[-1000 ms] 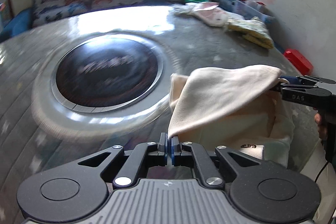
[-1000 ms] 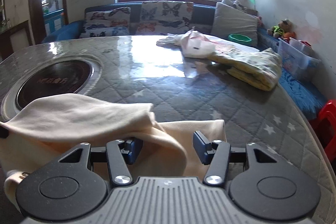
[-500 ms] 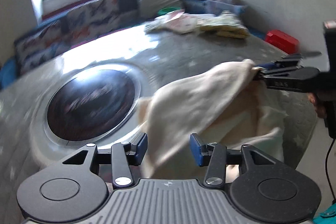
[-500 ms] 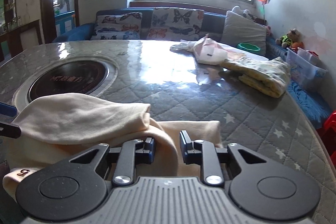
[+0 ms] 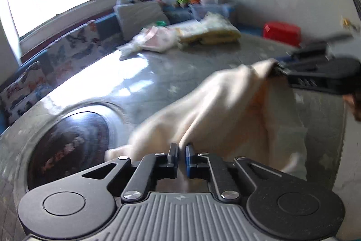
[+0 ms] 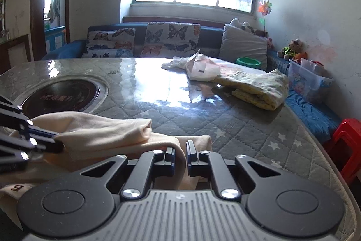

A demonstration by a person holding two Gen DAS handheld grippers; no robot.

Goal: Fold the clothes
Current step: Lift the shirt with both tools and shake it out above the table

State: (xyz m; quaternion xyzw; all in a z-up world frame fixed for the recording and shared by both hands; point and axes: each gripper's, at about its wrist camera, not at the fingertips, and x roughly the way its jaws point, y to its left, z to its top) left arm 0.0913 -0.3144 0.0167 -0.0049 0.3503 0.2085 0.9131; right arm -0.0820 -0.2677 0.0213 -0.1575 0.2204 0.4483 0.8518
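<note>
A soft cream cloth garment (image 6: 94, 134) lies at the near edge of the grey quilted table with little white stars (image 6: 237, 125). Part of it is flat on the table and part is lifted up.

The left gripper (image 5: 181, 151) has its two fingers pressed close on a bit of the cream cloth, so it is pinching one corner. The right gripper (image 6: 180, 151) is pinching another bit of the same cloth, with a fold caught between its fingers. Each holds one end of an edge, so the top layer stays stretched like a little tent and can be laid over the bottom layer neatly.

To the left sits a round dark glass plate with a silver ring (image 6: 61, 96). At the far right of the table lie a folded yellow patterned cloth (image 6: 257, 87) and a pink and white bundle (image 6: 200, 67), well apart from the cream one, so there is room for folding.
</note>
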